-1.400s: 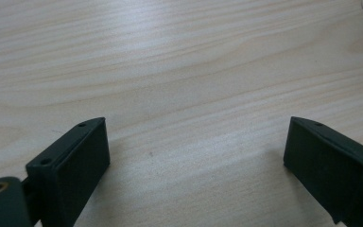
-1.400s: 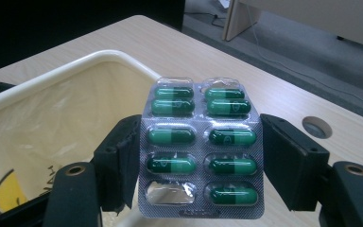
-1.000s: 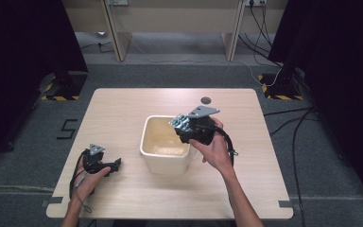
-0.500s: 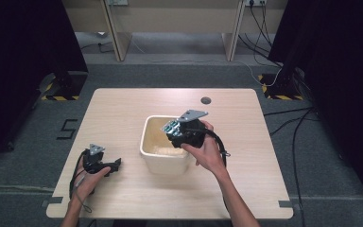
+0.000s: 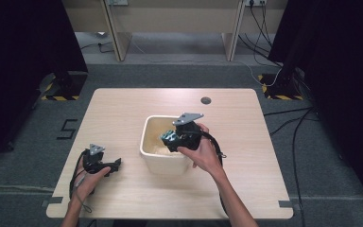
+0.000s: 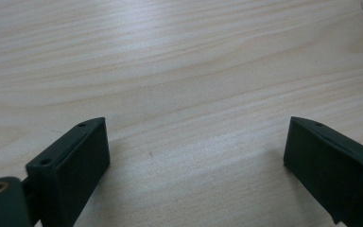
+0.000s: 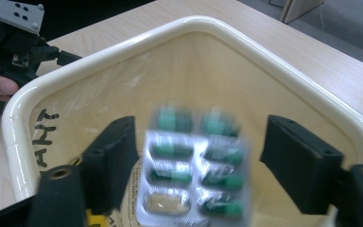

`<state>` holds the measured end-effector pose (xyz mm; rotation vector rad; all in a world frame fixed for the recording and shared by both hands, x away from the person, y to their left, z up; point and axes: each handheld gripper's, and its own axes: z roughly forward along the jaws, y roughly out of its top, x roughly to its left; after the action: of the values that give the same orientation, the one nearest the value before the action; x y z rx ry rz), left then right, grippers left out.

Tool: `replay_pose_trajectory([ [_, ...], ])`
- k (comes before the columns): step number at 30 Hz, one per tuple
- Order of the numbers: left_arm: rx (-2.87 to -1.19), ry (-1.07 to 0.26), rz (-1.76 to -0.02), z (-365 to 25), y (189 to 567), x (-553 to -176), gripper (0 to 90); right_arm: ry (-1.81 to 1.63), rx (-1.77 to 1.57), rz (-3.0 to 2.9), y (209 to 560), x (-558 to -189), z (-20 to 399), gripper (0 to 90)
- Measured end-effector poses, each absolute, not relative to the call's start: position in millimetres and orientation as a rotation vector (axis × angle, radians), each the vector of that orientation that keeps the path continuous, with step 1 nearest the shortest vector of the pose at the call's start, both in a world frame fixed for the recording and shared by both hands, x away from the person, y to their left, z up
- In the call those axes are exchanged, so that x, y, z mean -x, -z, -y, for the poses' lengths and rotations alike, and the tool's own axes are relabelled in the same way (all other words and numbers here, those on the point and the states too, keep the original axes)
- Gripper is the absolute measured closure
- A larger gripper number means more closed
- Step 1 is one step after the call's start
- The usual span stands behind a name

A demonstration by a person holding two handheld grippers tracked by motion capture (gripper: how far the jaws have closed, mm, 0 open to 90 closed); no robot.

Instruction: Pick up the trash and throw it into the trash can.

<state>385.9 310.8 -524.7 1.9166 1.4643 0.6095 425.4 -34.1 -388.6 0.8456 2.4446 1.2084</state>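
jaws of the right gripper have just been opening and are seen spread apart over the cream tub; a blister pack of green capsules is caught blurred between them, touched by neither pad, with the tub's inside behind it; in the high view the right gripper is held over the tub near the middle of the wooden table; the left gripper is rested low on the table with its jaws spread wide, only bare wood between them, well apart from the tub.
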Motion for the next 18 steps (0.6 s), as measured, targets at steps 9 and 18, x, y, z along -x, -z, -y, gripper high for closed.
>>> replay_pose_trajectory([
  [9, -1.912, -0.610, -1.466, -310.6, 524.9, -385.9, 6.6, -1.253, -0.832, -2.406, 379.8, -422.4, 42.2, 23.1],
  [18, -1.915, -0.610, -1.465, -310.7, 524.7, -385.9, 6.6, -1.246, -0.884, -2.339, 372.6, -421.9, 65.0, 23.1],
])
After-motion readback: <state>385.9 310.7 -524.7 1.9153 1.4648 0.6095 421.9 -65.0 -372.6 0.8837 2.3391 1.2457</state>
